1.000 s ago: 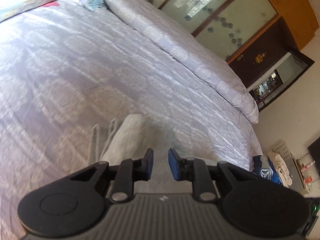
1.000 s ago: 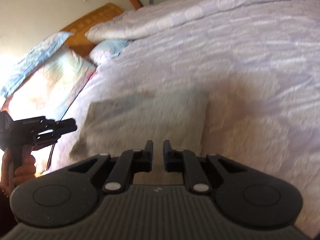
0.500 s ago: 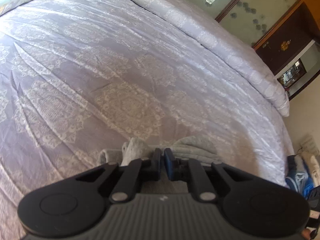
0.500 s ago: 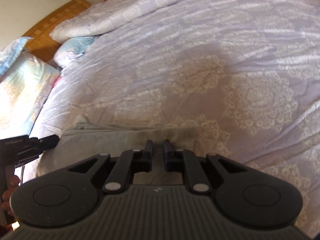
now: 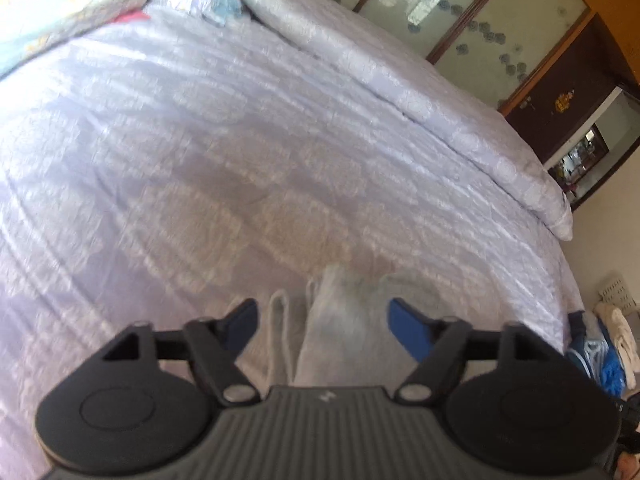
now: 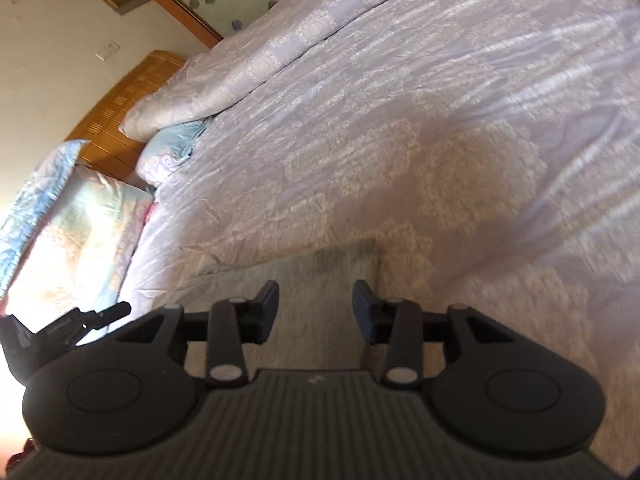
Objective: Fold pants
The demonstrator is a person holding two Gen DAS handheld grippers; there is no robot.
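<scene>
The grey pants (image 6: 304,280) lie folded flat on the lilac patterned bedspread (image 6: 460,120). In the left wrist view the pants (image 5: 340,320) show as a grey bundle with a drawstring beside it. My left gripper (image 5: 322,322) is open wide and empty, just above the pants' near end. My right gripper (image 6: 316,306) is open and empty over the folded pants near their right edge. The left gripper's black tip also shows in the right wrist view (image 6: 104,314) at the pants' left.
Pillows (image 5: 60,4) and a rolled quilt (image 5: 420,92) lie along the bed's far side. A wooden headboard (image 6: 120,100) and glass-door wardrobe (image 5: 480,28) stand behind. Clothes and bags (image 5: 600,344) sit on the floor to the right.
Both grippers were shut on the pants half a second ago. They have opened, let the cloth go and lifted back a little.
</scene>
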